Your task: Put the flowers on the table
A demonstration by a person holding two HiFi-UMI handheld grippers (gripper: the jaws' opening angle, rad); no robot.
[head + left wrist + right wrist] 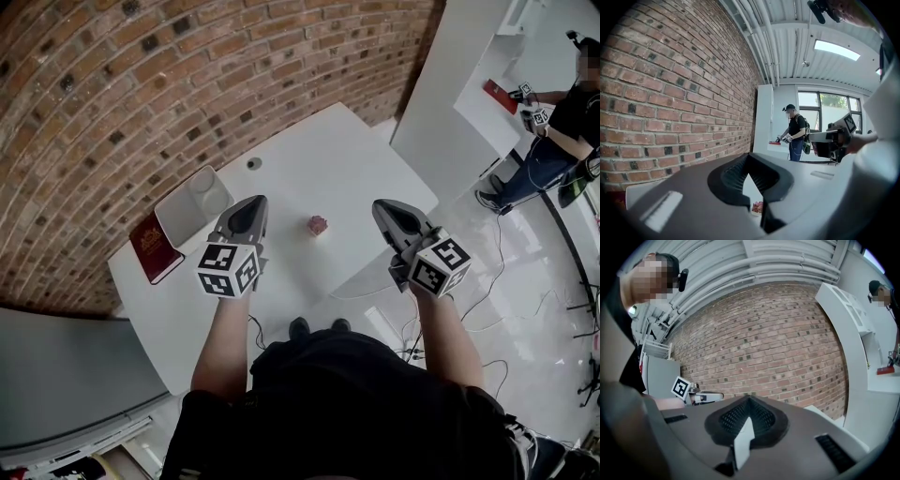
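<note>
A small pot of pink flowers (318, 225) stands on the white table (319, 159), between my two grippers and a little beyond them. My left gripper (252, 203) hovers to the left of the pot, jaws shut and empty. At the pot's right my right gripper (385, 207) is held at the same height, its jaws also together with nothing in them. In the left gripper view the flowers (757, 206) show low through the slot under the closed left gripper (749, 156). The right gripper view has the closed right gripper (749, 399) against a brick wall.
A red book (155, 247) and a white square container (194, 201) lie at the table's left end by the brick wall (141, 84). A small round object (254, 163) sits farther back. Another person (562, 122) works at a white counter (487, 103) at the far right.
</note>
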